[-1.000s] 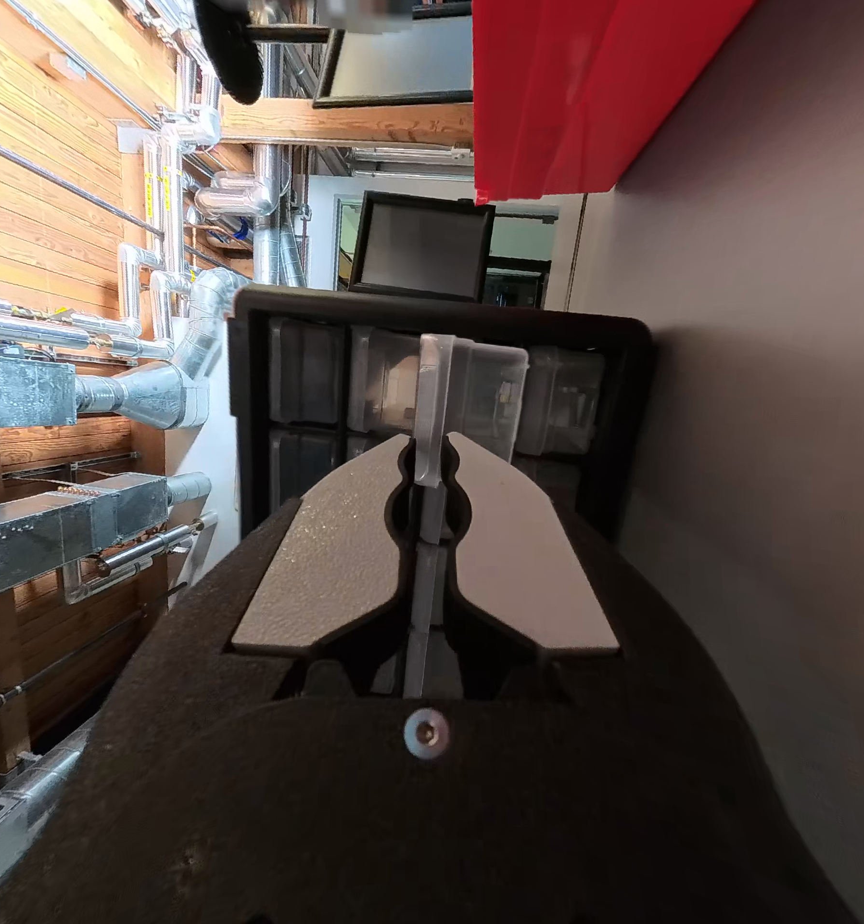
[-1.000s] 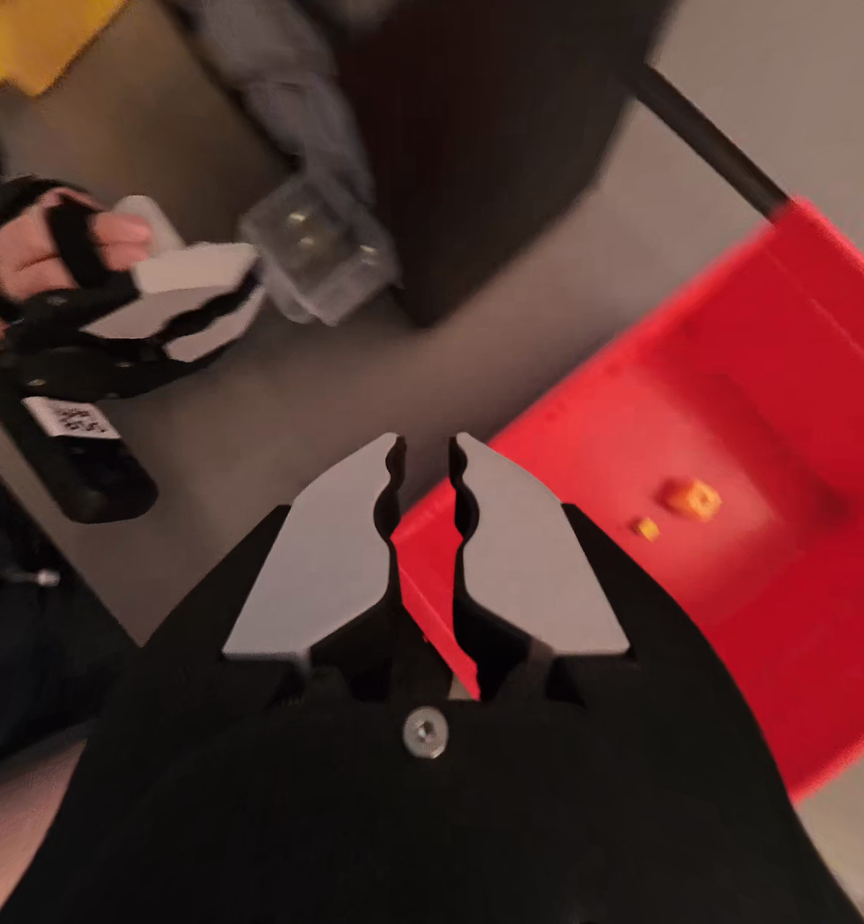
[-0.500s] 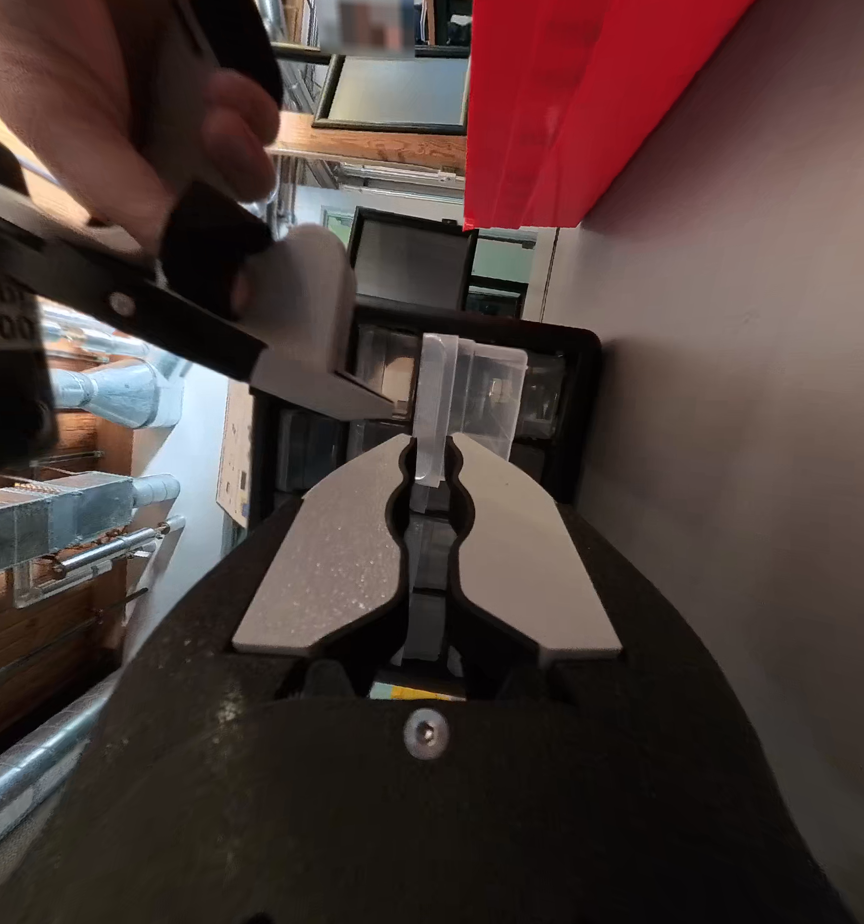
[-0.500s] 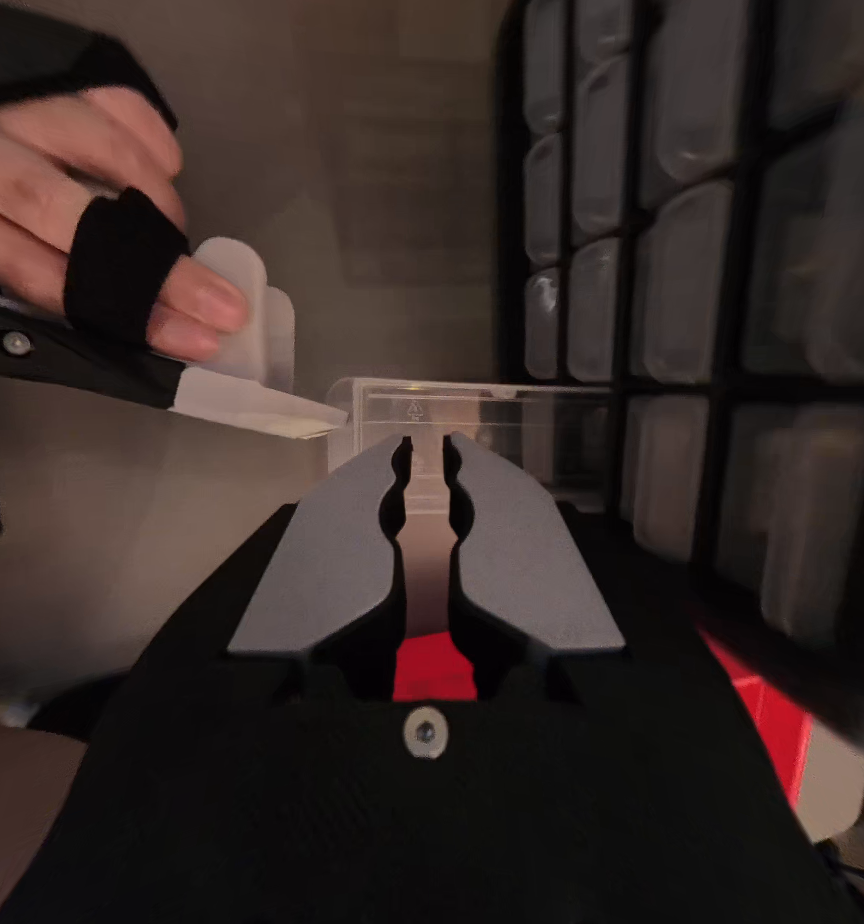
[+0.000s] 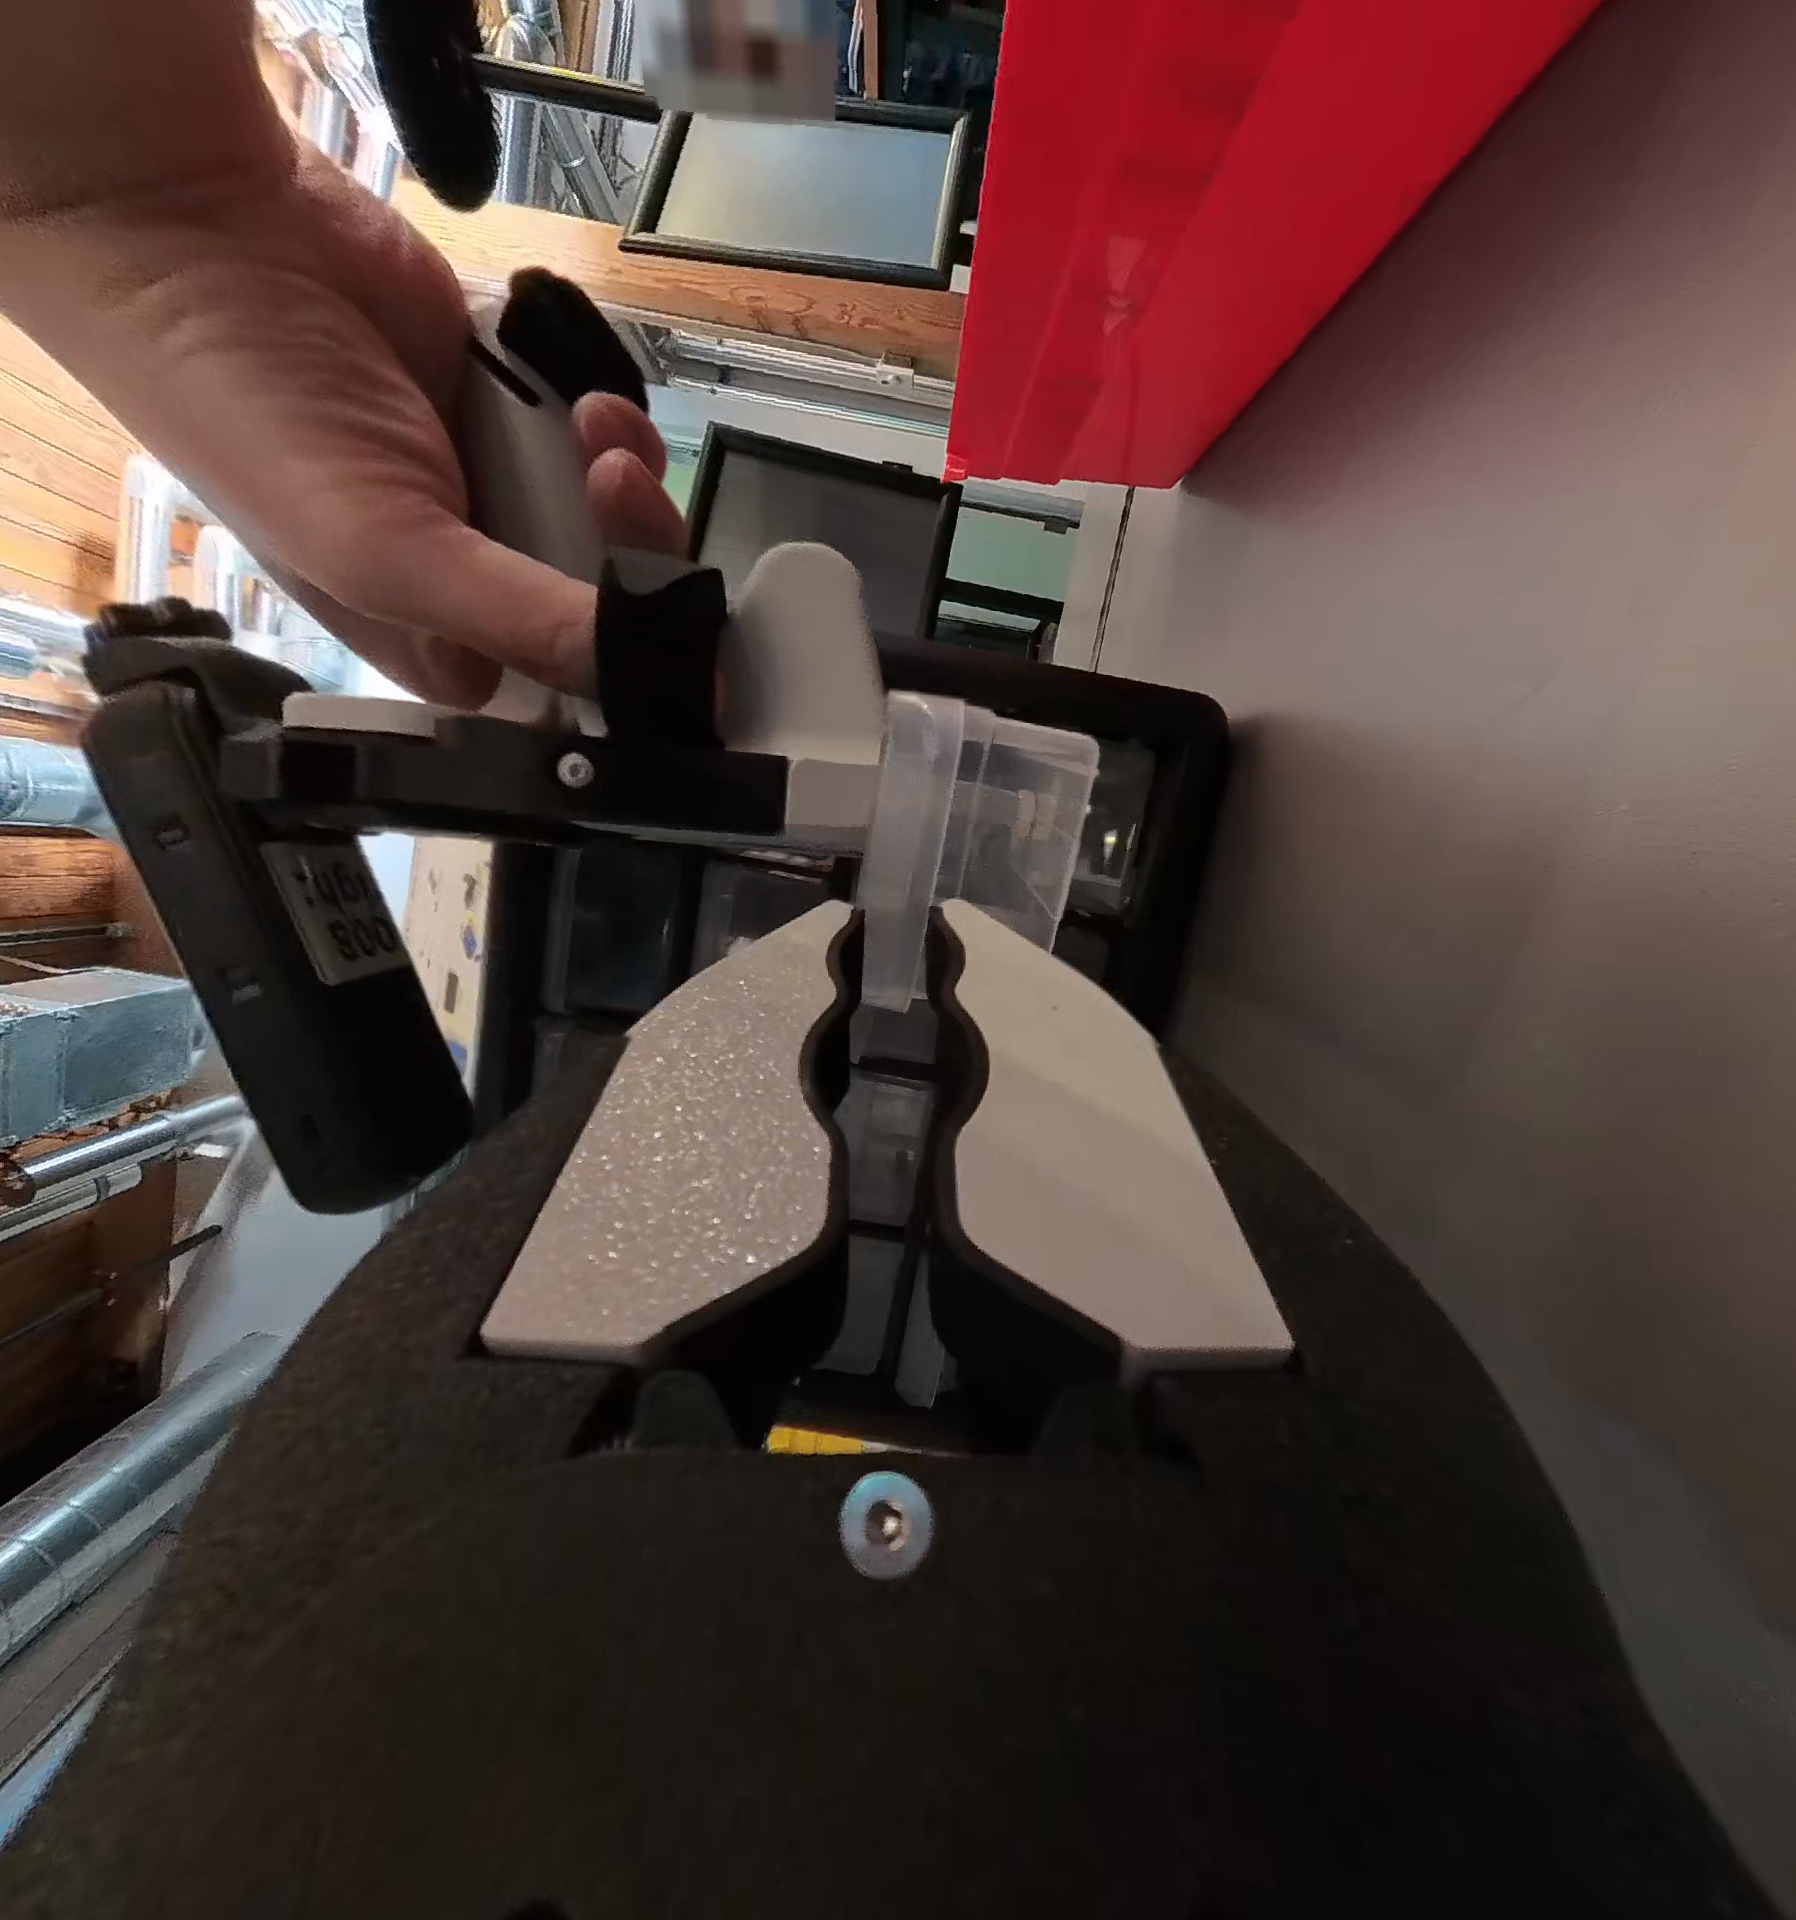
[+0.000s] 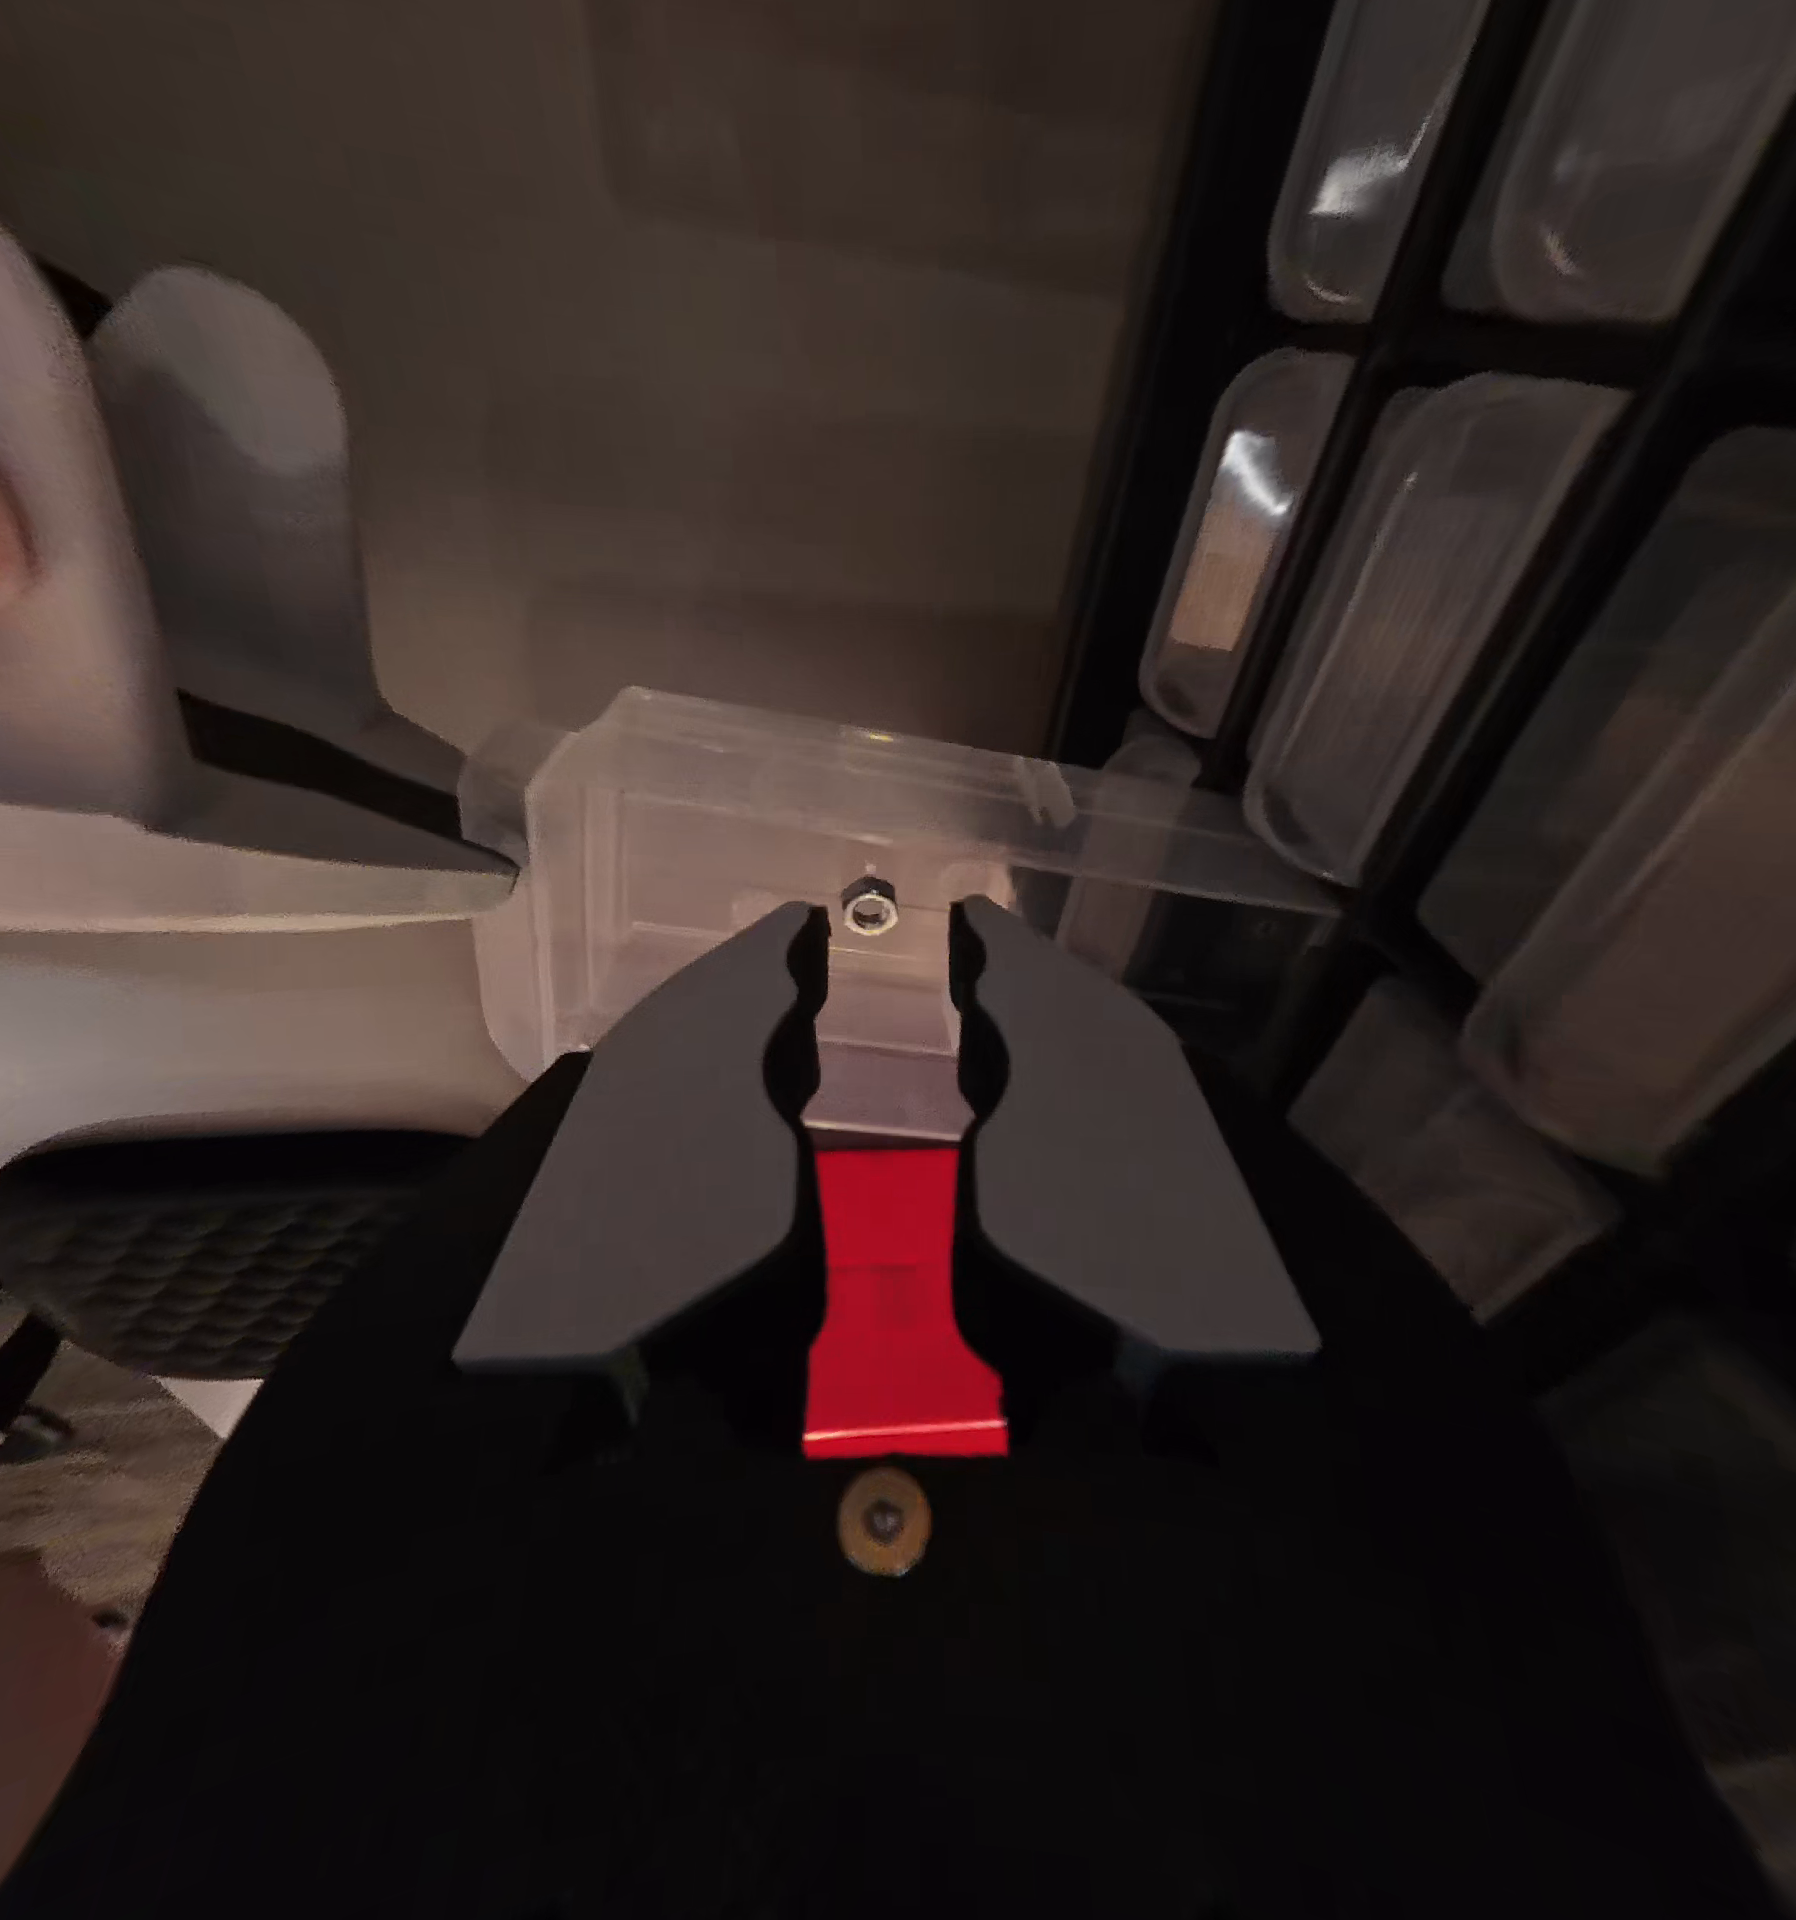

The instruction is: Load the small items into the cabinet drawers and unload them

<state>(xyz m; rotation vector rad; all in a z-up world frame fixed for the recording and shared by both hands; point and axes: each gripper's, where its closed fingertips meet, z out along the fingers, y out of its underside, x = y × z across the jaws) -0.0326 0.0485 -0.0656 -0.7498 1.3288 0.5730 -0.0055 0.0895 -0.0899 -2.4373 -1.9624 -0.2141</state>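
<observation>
My left gripper is shut on the front tab of a clear plastic drawer that is pulled out of the black drawer cabinet. In the right wrist view the drawer sticks out from the cabinet, with the left gripper's pale fingers on its front end. My right gripper hovers over the open drawer with its jaws a little apart. A small metal nut shows between the tips, touching neither finger. The right gripper also shows in the left wrist view, held by a hand.
A red bin stands on the grey table past the cabinet; a strip of it shows below my right fingers. Several closed clear drawers fill the cabinet front. Monitors and metal pipes are in the background. The left gripper's tips are roughly 6 cm from the right gripper's.
My right gripper swung from above the red bin to over the pulled-out drawer, and a nut now shows between its tips. My left gripper kept its hold on the drawer.
</observation>
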